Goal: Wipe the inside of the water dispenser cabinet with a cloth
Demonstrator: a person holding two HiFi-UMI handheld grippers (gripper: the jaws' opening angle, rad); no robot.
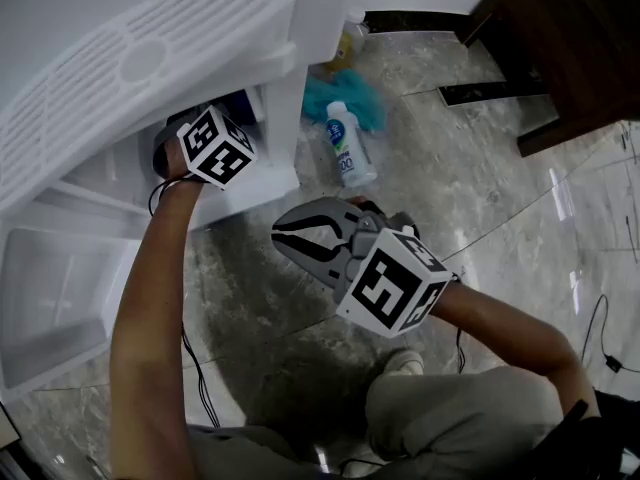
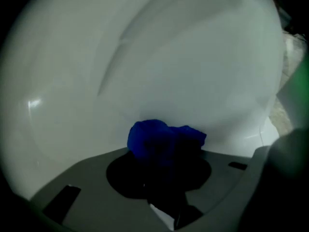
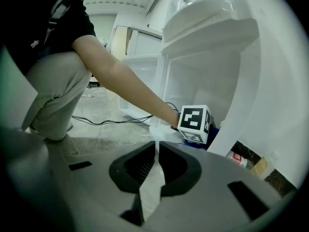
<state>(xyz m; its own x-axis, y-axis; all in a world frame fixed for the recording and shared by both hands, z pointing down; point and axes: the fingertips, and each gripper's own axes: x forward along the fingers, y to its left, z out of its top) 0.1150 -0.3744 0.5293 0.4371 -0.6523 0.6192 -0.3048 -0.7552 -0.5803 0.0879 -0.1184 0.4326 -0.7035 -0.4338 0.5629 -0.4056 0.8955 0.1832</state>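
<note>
The white water dispenser point(image 1: 150, 58) stands at the upper left with its lower cabinet open. My left gripper point(image 2: 161, 153) reaches inside it, and only its marker cube point(image 1: 215, 148) shows from above. It is shut on a bunched blue cloth point(image 2: 164, 138), which presses against the cabinet's curved white inner wall point(image 2: 169, 57). A bit of the blue cloth point(image 1: 240, 106) shows beside the cube. My right gripper point(image 1: 283, 233) hangs outside over the floor, shut with nothing between its fingers, pointing toward the cabinet opening point(image 3: 212, 81) and the left cube point(image 3: 194, 123).
A plastic bottle point(image 1: 348, 148) lies on the marble floor by a teal cloth point(image 1: 350, 98). The cabinet's white door point(image 1: 50, 298) hangs open at the lower left. A black cable point(image 1: 195, 368) runs along the floor. Dark wooden furniture point(image 1: 560, 48) stands at the upper right.
</note>
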